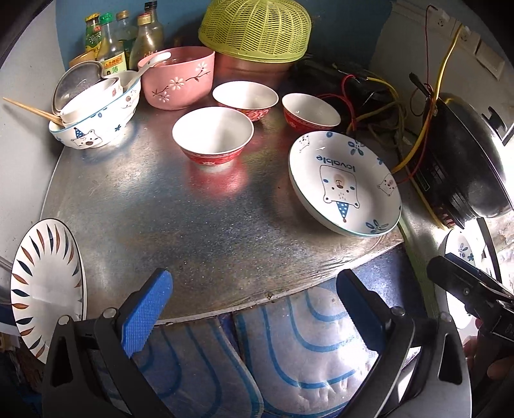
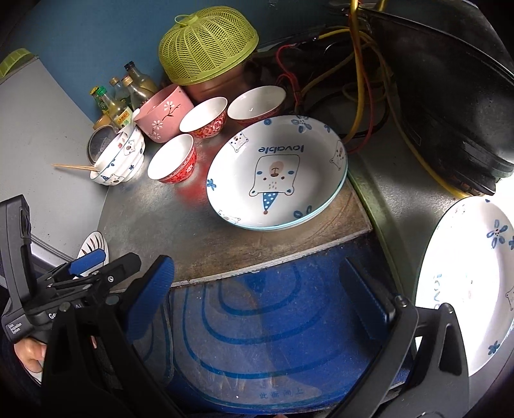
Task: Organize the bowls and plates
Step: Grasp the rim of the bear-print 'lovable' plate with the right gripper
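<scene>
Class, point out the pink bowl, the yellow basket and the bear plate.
pink bowl [image 1: 180,80], left wrist view, flowered side.
yellow basket [image 1: 257,29], left wrist view, woven dome.
bear plate [image 2: 276,173], right wrist view, bear drawing.

A yellow-green plastic mesh cover [image 1: 255,27] sits dome-up on a brown pot [image 1: 253,69] at the back of the metal tabletop [image 1: 199,225]. Left of it, glass condiment bottles [image 1: 123,38] cluster against the blue wall [image 2: 80,41]. Red and yellow wires [image 1: 395,96] tangle toward a black electric cooker [image 2: 449,96] on the right. A pair of wooden chopsticks [image 1: 32,111] juts out leftward. A blue-striped mat [image 2: 263,337] lies below the tabletop's front edge.
</scene>
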A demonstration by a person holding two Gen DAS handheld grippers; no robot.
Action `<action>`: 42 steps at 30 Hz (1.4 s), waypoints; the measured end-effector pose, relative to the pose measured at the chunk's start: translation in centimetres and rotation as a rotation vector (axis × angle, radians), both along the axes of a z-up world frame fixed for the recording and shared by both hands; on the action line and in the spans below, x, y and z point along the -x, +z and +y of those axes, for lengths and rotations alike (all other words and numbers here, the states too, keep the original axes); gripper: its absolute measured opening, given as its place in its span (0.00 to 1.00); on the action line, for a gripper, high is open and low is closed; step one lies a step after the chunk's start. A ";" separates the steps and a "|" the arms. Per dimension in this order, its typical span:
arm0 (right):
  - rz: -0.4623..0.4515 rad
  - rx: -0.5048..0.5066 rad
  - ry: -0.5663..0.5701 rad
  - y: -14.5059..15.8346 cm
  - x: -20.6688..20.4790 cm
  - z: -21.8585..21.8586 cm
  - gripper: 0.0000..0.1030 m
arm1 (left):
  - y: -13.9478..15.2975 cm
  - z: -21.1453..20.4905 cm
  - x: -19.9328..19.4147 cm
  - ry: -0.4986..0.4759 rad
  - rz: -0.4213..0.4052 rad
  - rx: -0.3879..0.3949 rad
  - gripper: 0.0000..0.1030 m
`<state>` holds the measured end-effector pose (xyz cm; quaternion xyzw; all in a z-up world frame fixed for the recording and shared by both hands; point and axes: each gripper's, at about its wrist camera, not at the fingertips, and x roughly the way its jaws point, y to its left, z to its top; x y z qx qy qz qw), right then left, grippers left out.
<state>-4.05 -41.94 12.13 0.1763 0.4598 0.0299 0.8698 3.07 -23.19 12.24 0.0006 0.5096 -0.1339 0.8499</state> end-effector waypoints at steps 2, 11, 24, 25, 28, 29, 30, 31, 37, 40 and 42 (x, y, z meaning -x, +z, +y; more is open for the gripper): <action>-0.002 0.001 -0.020 0.1 0.5 -1.0 1.00 | 0.0 -1.0 0.1 -0.018 -0.001 0.000 0.99; -0.010 0.003 -0.122 0.3 2.9 -5.4 1.00 | 0.2 -5.4 0.7 -0.100 -0.004 0.007 0.99; -0.004 0.029 -0.302 0.1 7.5 -12.0 1.00 | -0.5 -12.5 2.2 -0.263 0.008 0.029 0.99; -0.004 0.032 -0.314 0.0 7.9 -12.5 1.00 | -0.5 -13.2 2.4 -0.278 0.009 0.032 0.99; -0.002 0.038 -0.350 -0.1 8.9 -13.8 1.00 | -0.5 -15.3 2.8 -0.327 0.016 0.040 0.99; -0.002 0.040 -0.361 -0.2 9.2 -14.3 1.00 | -0.5 -15.9 3.0 -0.343 0.019 0.050 0.99; -0.002 0.043 -0.371 -0.3 9.6 -14.7 1.00 | -0.5 -16.6 3.1 -0.358 0.023 0.053 0.99; -0.002 0.046 -0.381 -0.4 9.9 -15.2 1.00 | -0.5 -17.3 3.2 -0.374 0.027 0.056 0.99; -0.017 0.046 -0.445 -1.2 11.6 -18.3 1.00 | -0.9 -20.9 3.7 -0.451 0.042 0.068 0.99; -0.037 0.024 -0.472 -1.8 12.5 -20.0 1.00 | -1.4 -22.3 3.7 -0.473 0.064 0.085 0.99; -0.051 0.009 -0.484 -2.2 13.1 -21.0 0.99 | -1.8 -23.0 3.5 -0.471 0.078 0.096 0.98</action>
